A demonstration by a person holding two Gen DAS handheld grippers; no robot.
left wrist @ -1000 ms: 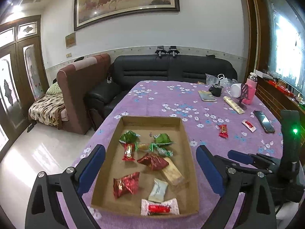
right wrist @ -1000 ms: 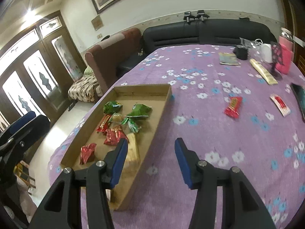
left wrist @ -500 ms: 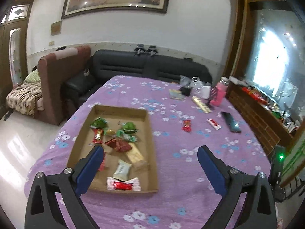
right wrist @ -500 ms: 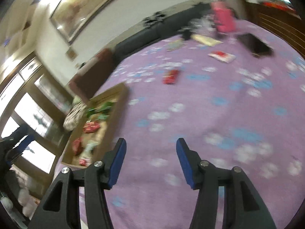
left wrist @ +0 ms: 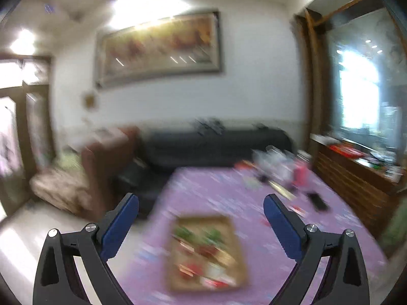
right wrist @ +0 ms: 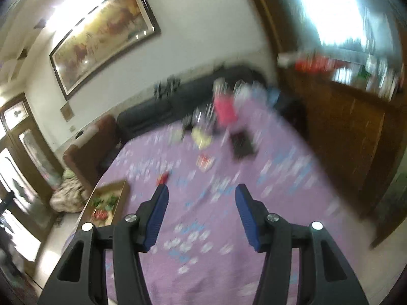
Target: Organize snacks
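With both the left claw (left wrist: 201,225) and right claw (right wrist: 201,216) gaping empty above the bench (right wrist: 279,178), the blurred red snack (right wrist: 162,178) risked a mistimed, missed grab.

Purple tablecloth (right wrist: 229,228) with white-blue flower print; brown cardboard tray (left wrist: 243,249); red, green wrapped snacks (left wrist: 203,254).

Bare purple tablecloth (right wrist: 279,178) fills the lower centre of the right wrist view. At upper centre, clutter, apparently a pink bottle (right wrist: 225,109) and phone (right wrist: 241,143), blocks passage; the cardboard tray (right wrist: 122,193) stands lower left.
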